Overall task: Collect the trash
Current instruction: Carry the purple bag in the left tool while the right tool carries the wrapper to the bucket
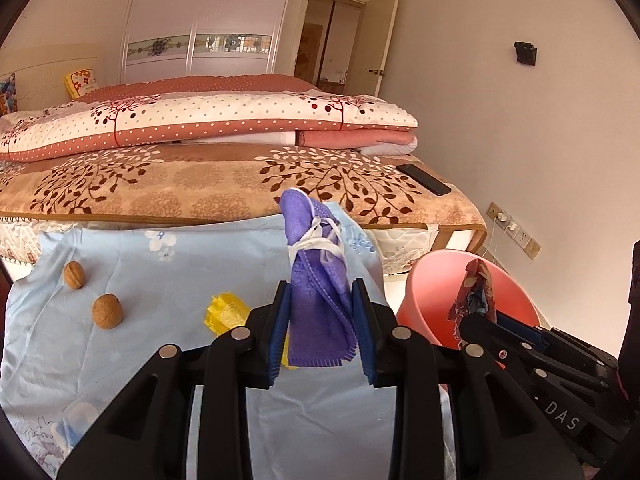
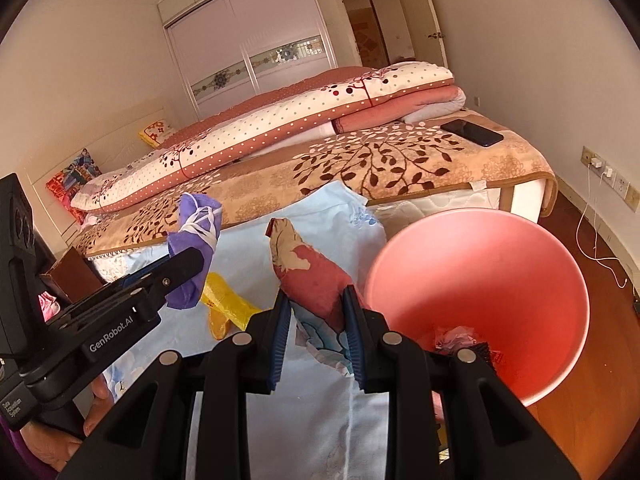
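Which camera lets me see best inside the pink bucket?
The right wrist view: the pink bucket opens toward the camera, showing its whole rim and scraps at the bottom. The left wrist view catches only part of it at the edge, partly behind the right tool and its wrapper.

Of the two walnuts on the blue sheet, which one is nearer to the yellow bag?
The nearer walnut, lower in the left wrist view, is closer to the yellow bag. The other walnut lies farther back and farther left on the blue sheet.
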Demonstrator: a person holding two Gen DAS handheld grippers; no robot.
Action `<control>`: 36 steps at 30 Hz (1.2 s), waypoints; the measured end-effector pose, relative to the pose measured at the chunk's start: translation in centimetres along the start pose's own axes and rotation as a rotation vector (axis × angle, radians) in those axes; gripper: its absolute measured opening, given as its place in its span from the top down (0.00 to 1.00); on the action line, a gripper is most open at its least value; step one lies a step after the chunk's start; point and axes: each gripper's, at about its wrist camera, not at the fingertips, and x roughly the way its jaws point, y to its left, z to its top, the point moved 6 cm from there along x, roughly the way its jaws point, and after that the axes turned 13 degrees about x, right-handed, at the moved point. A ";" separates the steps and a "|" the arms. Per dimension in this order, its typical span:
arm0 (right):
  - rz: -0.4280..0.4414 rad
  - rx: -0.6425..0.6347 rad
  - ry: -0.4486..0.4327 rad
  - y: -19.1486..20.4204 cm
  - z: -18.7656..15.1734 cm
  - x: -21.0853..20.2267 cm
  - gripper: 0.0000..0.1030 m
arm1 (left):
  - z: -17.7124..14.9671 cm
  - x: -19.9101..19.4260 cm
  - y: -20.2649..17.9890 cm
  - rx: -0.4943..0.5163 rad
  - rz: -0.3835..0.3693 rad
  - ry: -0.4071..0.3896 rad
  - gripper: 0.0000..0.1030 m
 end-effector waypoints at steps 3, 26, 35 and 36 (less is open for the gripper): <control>-0.016 0.018 -0.015 -1.0 0.4 -0.5 0.75 | 0.4 0.2 -1.4 0.024 -0.020 -0.010 0.70; -0.132 0.173 -0.095 -9.8 2.4 -3.0 0.75 | 1.2 2.6 -9.8 0.140 -0.163 -0.011 0.70; -0.159 0.211 -0.097 -12.2 2.5 -2.9 0.75 | 0.7 3.9 -12.4 0.166 -0.212 0.016 0.70; -0.163 0.214 -0.096 -12.4 2.5 -2.8 0.75 | 0.7 4.1 -12.6 0.170 -0.215 0.018 0.70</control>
